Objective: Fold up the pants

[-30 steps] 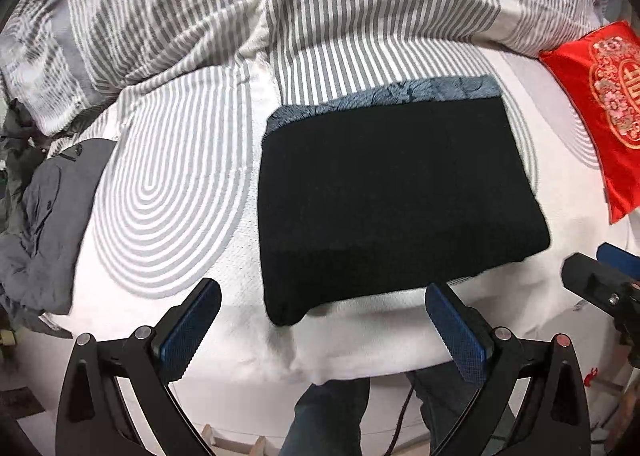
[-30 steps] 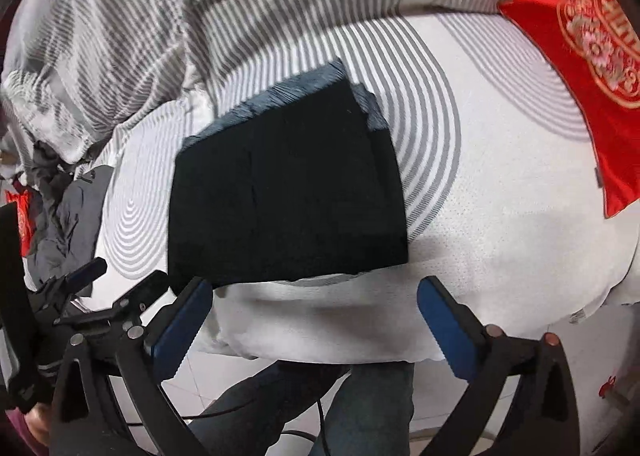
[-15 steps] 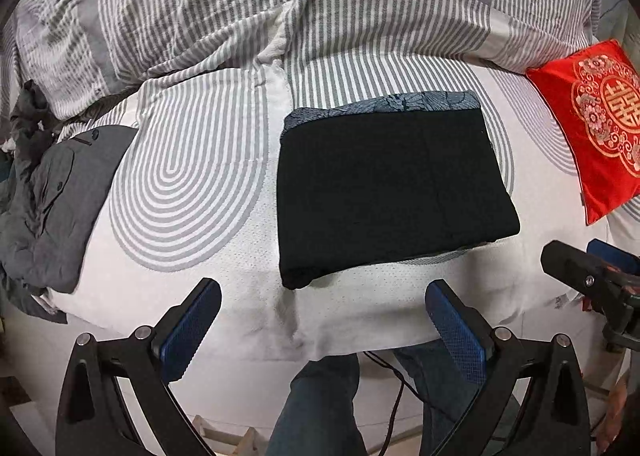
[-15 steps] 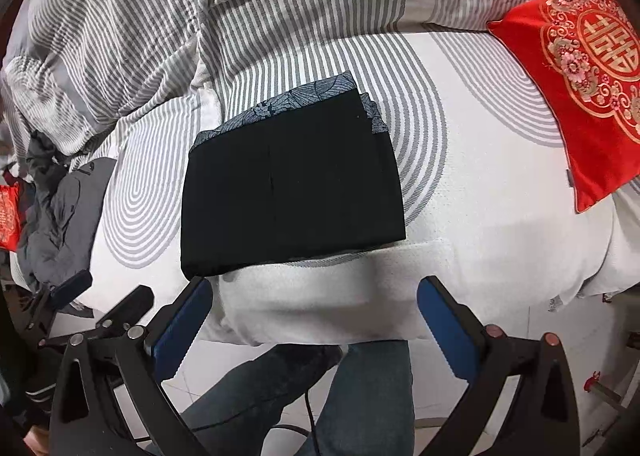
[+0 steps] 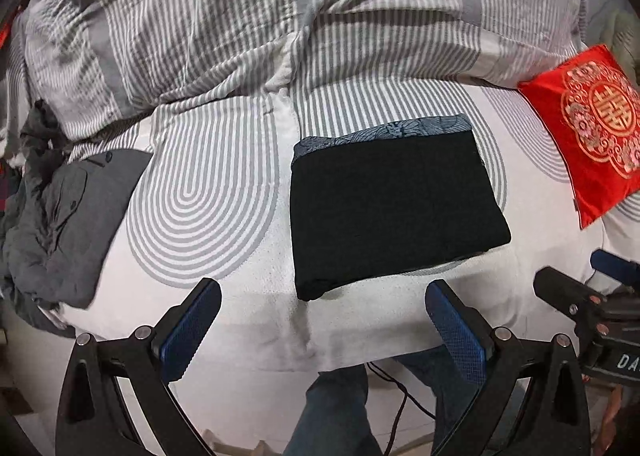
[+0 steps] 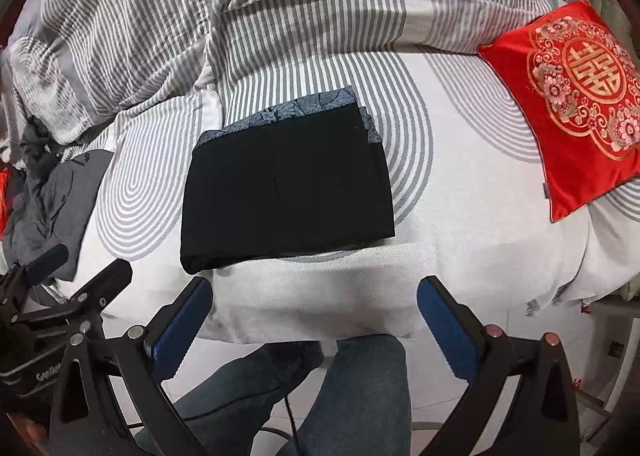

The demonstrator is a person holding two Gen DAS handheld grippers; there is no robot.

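The black pants (image 5: 392,208) lie folded into a flat rectangle on the bed, with a strip of blue patterned lining along the far edge; they also show in the right wrist view (image 6: 286,184). My left gripper (image 5: 322,320) is open and empty, held above the bed's near edge, short of the pants. My right gripper (image 6: 314,316) is open and empty, also back over the near edge. Each gripper shows at the side of the other's view.
A striped grey-and-white duvet (image 5: 280,16) is bunched across the back. A red embroidered cushion (image 6: 576,96) lies at the right. A crumpled grey garment (image 5: 60,224) lies at the left edge. The person's jeans-clad legs (image 6: 320,396) stand below the bed edge.
Both grippers have pulled back and up from the pants, so the folded pants look smaller and more of the bed is in view. The pants have not moved.
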